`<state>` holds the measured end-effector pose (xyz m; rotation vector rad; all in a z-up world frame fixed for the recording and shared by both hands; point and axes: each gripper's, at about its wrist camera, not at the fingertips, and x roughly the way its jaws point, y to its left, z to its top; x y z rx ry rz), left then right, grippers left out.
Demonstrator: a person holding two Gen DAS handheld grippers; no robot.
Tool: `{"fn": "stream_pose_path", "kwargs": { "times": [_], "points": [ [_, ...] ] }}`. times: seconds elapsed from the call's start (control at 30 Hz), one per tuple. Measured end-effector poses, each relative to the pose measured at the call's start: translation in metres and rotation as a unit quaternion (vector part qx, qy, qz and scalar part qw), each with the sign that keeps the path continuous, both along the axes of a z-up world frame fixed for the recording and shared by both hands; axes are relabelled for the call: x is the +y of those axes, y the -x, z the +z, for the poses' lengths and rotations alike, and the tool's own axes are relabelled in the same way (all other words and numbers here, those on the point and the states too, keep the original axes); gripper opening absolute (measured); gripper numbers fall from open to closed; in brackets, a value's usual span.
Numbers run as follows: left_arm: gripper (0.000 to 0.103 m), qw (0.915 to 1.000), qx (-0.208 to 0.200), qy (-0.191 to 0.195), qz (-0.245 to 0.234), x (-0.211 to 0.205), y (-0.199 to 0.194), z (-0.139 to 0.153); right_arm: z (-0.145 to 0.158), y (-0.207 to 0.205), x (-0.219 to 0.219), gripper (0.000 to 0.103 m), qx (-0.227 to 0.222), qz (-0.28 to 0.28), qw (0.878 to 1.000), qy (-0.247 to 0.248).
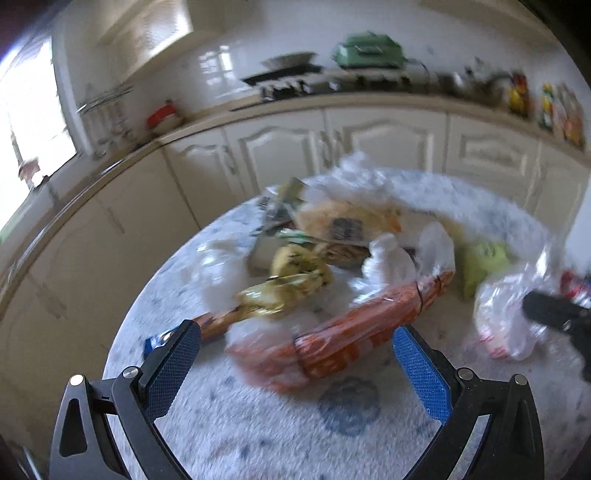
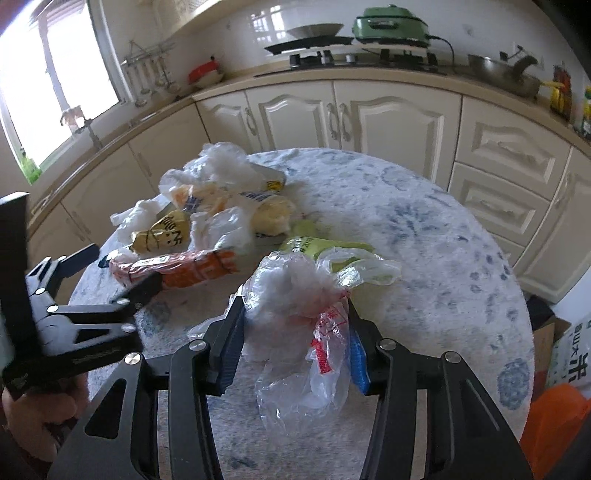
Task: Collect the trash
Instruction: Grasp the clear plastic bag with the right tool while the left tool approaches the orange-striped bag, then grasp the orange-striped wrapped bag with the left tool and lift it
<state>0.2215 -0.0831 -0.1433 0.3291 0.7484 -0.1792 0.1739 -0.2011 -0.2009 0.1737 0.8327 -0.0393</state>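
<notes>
Crumpled clear plastic bag (image 2: pixel 295 295), printed with red characters too creased to read, sits clamped between the jaws of my right gripper (image 2: pixel 295 314), held above the round table (image 2: pixel 424 229). My left gripper (image 1: pixel 295 350) has its blue-padded jaws wide apart with nothing between them, poised just short of an orange wrapper (image 1: pixel 369 325) at its twelve o'clock; the white lettering on that wrapper is blurred beyond reading.

From the right wrist camera, the rest of the trash lies heaped at about eleven o'clock: a yellow packet (image 2: pixel 162 230) with dark writing I can't make out, white crumpled plastic (image 2: pixel 221 162), pale yellow food bags (image 2: pixel 273 214) with dark label patches, and a lime-green packet (image 2: pixel 314 245) with small print just behind the bag I hold.

A white tablecloth with blue blotches covers the table. Beyond it, cream cabinets (image 2: pixel 369 110) curve round the kitchen under a beige counter. On the counter stand a gas hob (image 2: pixel 332 51), a green electric cooker (image 2: pixel 391 24) and a wok (image 2: pixel 506 74). A bright window (image 2: pixel 55 92) fills the nine to ten o'clock side. At four o'clock, beside the table, a bag with large Chinese characters (image 2: pixel 576 354) shows.
</notes>
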Motion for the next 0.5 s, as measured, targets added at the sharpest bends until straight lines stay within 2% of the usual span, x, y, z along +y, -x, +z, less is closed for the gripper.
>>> {"fn": "stream_pose_path", "kwargs": {
  "times": [0.07, 0.17, 0.23, 0.27, 0.3, 0.43, 0.47, 0.5],
  "points": [
    [0.099, 0.9992, 0.017, -0.013, -0.034, -0.011, -0.004, -0.007, 0.000, 0.001, -0.003, 0.049, -0.001, -0.001, 1.000, -0.004],
    [0.095, 0.9973, 0.022, -0.039, -0.059, -0.022, -0.003, -0.011, 0.000, 0.003, -0.005, 0.049, -0.001, -0.001, 1.000, -0.007],
    [0.087, 0.9961, 0.028, -0.035, -0.076, -0.024, 0.000, -0.007, 0.000, 0.004, -0.006, 0.049, -0.001, -0.001, 1.000, -0.011],
    [0.080, 0.9955, 0.033, -0.034, -0.082, -0.023, 0.001, -0.004, 0.001, 0.005, -0.006, 0.049, -0.001, -0.001, 1.000, -0.012],
    [0.079, 0.9946, 0.039, -0.034, -0.090, -0.024, 0.002, -0.002, 0.001, 0.006, -0.006, 0.049, -0.001, -0.001, 1.000, -0.013],
    [0.079, 0.9918, 0.047, -0.038, -0.113, -0.030, -0.002, 0.003, 0.003, 0.010, -0.008, 0.049, -0.003, -0.003, 1.000, -0.014],
    [0.084, 0.9916, 0.043, -0.044, -0.113, -0.031, -0.004, 0.002, 0.003, 0.011, -0.009, 0.049, -0.003, -0.003, 1.000, -0.015],
    [0.094, 0.9913, 0.039, -0.053, -0.114, -0.035, -0.006, 0.000, 0.003, 0.011, -0.010, 0.049, -0.002, -0.004, 1.000, -0.017]
  ]
}}
